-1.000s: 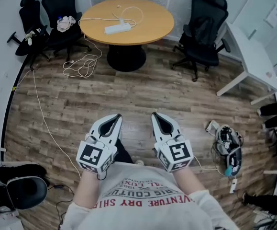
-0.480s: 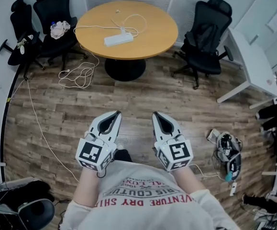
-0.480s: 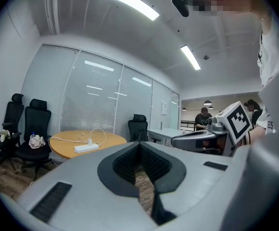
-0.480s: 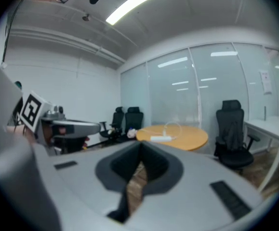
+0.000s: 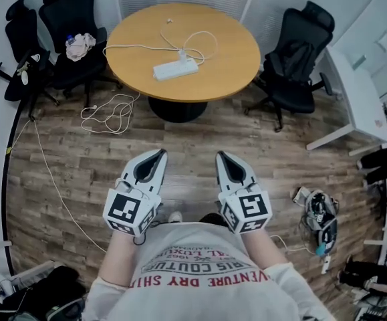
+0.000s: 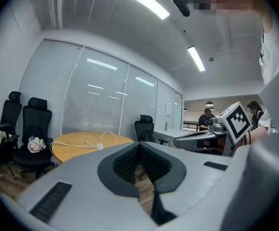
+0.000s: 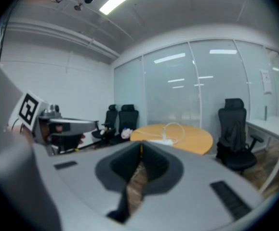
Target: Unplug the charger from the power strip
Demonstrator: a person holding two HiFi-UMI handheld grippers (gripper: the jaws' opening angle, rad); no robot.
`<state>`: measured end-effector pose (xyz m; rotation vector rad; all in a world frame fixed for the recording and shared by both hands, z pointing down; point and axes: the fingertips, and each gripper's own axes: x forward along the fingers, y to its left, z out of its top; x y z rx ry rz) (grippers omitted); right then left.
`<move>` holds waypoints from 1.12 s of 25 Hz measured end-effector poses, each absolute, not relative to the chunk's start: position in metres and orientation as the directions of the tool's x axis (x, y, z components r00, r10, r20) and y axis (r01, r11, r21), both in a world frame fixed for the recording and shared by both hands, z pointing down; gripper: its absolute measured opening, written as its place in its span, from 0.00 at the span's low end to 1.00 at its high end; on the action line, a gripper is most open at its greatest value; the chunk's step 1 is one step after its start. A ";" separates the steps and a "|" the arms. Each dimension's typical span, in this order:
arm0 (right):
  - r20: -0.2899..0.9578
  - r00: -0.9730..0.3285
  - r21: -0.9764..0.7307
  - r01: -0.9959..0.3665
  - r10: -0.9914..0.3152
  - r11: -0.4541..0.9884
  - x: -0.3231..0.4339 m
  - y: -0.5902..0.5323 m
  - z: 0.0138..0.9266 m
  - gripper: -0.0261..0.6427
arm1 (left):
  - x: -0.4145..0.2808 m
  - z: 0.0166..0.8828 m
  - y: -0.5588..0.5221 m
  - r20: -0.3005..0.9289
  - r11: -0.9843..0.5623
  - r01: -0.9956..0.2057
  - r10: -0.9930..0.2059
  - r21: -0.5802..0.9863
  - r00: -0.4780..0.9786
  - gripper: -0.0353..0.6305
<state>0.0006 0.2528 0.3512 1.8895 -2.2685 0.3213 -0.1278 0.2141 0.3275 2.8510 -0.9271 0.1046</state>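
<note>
In a wood-floored office the power strip (image 5: 176, 69), charger (image 5: 182, 59) plugged in, lies on a round table (image 5: 236, 72); well short of it, left gripper (image 5: 154, 154) and right gripper (image 5: 224, 156) are closed, empty, probably carried for approach.

An office meeting room: round wooden table (image 5: 233, 72), black swivel chairs (image 5: 299, 52), frosted glass partitions (image 6: 100, 105).

Wood floor (image 5: 200, 146) open ahead, round table (image 5: 233, 52) beyond, chairs (image 5: 299, 59) flanking it, cable coil (image 5: 109, 112) on floor left
</note>
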 end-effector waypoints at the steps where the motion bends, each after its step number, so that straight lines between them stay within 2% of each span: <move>1: 0.277 -0.183 -0.060 -0.983 -0.943 0.173 0.001 0.245 0.355 0.08 | -0.128 0.331 0.208 0.115 -0.797 -0.592 -0.581 0.120 0.806 0.10; 6: 0.312 -0.213 -0.077 -0.977 -0.926 0.199 0.009 0.198 0.374 0.08 | -0.127 0.347 0.170 0.138 -0.770 -0.626 -0.611 0.127 0.780 0.10; 13: 0.305 -0.328 -0.088 -0.944 -0.894 0.317 0.023 0.099 0.387 0.08 | -0.121 0.357 0.093 0.161 -0.675 -0.729 -0.712 0.112 0.684 0.10; 22: 0.311 -0.446 -0.073 -0.892 -0.840 0.447 0.077 -0.053 0.384 0.08 | -0.073 0.358 -0.035 0.162 -0.554 -0.824 -0.808 0.121 0.567 0.10; 28: 0.345 -0.478 -0.123 -0.876 -0.808 0.466 0.125 -0.124 0.399 0.08 | -0.029 0.373 -0.097 0.190 -0.522 -0.843 -0.822 0.130 0.537 0.10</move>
